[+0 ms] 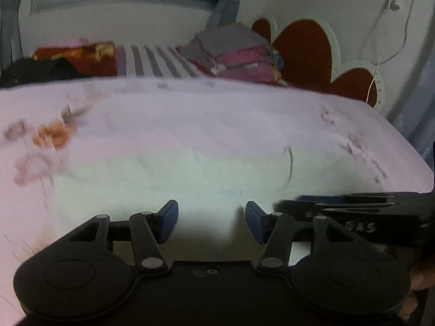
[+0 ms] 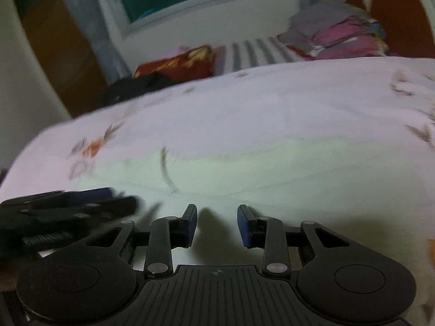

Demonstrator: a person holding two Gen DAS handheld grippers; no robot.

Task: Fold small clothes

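Spread left tongs [image 1: 211, 221] and right tongs [image 2: 217, 225], both empty, over pale white garment [image 1: 174, 190] on floral bed sheet [image 1: 190, 114]; loose fold risks slumping open.

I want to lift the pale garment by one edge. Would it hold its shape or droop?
It would probably droop: the pale garment lies flat and follows the bed sheet beneath, with soft creases. It looks thin, so likely light. Pushed, it may bunch up rather than slide, though blur hides its texture.
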